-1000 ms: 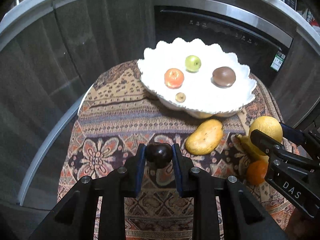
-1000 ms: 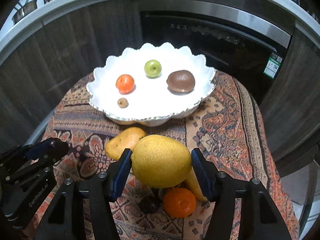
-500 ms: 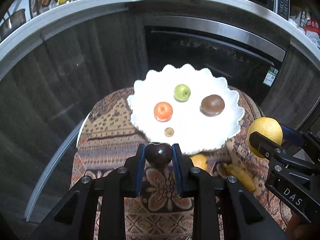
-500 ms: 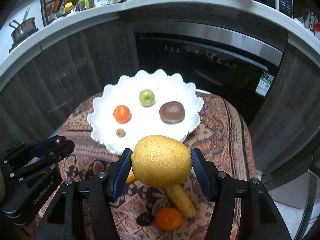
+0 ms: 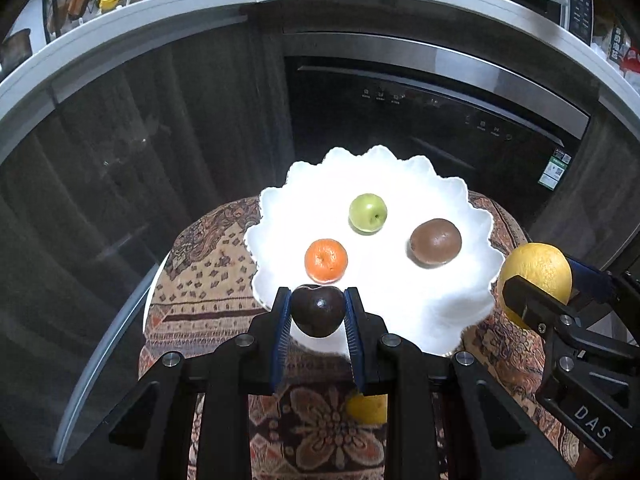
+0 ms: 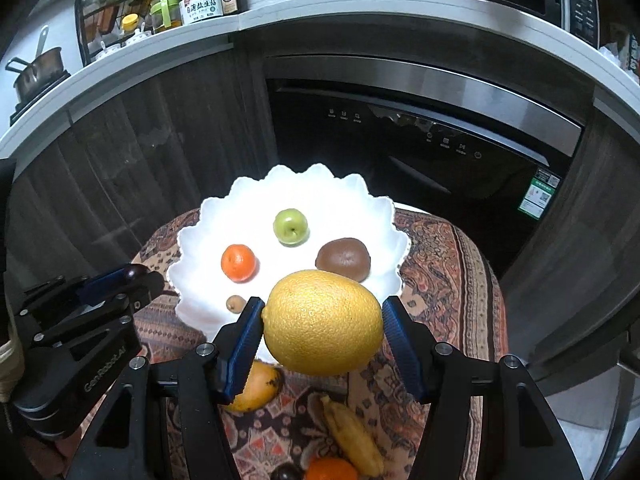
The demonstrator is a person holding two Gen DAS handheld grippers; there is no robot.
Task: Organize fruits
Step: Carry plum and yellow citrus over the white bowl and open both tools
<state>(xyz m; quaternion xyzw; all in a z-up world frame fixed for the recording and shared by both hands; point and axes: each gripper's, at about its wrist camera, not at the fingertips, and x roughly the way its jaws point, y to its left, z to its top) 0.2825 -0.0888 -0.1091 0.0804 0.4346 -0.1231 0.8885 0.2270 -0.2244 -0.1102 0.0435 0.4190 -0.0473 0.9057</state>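
Over the last second both hands had risen off the patterned cloth (image 6: 452, 264) and come up to the white scalloped plate (image 5: 280, 204). The left gripper (image 5: 318, 312) was clamped on a dark plum (image 5: 318, 311) over the plate's near rim, beside the small orange (image 5: 326, 260). The right gripper (image 6: 322, 330) was clamped on a large yellow citrus (image 6: 322, 328), so both fruits seemed ready to be set down on the plate.

The scalloped plate (image 5: 448, 196) is plain white. On it lie a green apple (image 5: 368, 213), an orange tangerine (image 5: 326, 261) and a brown kiwi (image 5: 435, 241). The plum (image 5: 318, 312) is dark purple-black, the large citrus (image 6: 322, 322) yellow. The cloth (image 6: 448, 264) carries rust, cream and dark paisley-floral patterning. Gripper pads (image 6: 245, 346) are blue.
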